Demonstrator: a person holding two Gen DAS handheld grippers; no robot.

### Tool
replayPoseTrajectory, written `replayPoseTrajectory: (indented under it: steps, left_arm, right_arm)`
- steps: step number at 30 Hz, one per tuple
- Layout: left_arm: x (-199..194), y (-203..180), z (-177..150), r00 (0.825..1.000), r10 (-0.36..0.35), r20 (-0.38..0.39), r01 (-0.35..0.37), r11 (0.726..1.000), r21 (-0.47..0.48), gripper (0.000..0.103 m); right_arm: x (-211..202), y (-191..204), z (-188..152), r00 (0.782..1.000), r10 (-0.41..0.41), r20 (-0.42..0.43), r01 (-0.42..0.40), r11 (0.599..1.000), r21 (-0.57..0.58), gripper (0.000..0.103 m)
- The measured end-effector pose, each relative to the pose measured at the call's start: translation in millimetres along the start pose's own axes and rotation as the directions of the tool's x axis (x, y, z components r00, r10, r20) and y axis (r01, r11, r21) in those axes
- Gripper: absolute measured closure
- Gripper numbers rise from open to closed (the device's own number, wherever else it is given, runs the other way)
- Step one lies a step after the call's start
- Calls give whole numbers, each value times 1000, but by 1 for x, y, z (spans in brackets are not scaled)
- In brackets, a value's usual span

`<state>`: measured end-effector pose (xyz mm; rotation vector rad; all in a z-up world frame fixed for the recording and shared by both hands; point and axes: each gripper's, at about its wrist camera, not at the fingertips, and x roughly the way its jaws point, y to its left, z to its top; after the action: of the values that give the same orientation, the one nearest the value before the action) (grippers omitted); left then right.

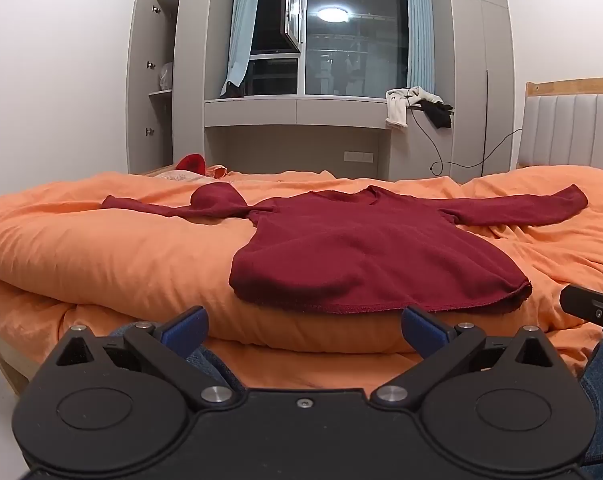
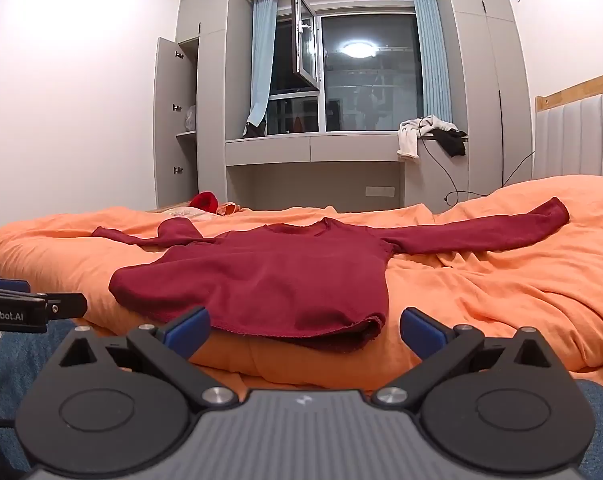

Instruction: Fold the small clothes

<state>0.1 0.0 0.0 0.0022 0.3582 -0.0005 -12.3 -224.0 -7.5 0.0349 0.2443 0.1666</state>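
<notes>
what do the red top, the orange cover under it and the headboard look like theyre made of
Red top: looks like a soft matte knit or fleece; fuzzy surface, raw rolled hem.
Orange cover: probably thin woven cotton over padding; fine creases, puffy folds.
Headboard: seems to be pale smooth upholstery, possibly faux leather, in vertical channels, with a wooden rail on top.

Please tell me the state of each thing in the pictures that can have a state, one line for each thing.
Red sweater: spread flat on the bed, sleeves out, not folded.
Left tool: open, empty, short of the hem.
Right tool: open, empty.
Orange duvet: rumpled.
Window sash: swung open.
Cabinet door: open.
Curtains: drawn aside.
</notes>
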Motion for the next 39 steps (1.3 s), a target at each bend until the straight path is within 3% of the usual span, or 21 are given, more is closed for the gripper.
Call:
replayPoseTrajectory:
  steps: [39]
  left_arm:
    - [3,-2,-10,1000,8,-14,-8,1000,-15,0]
  right_arm:
    - [6,-3,-4,1000,0,-11,1,998,55,0]
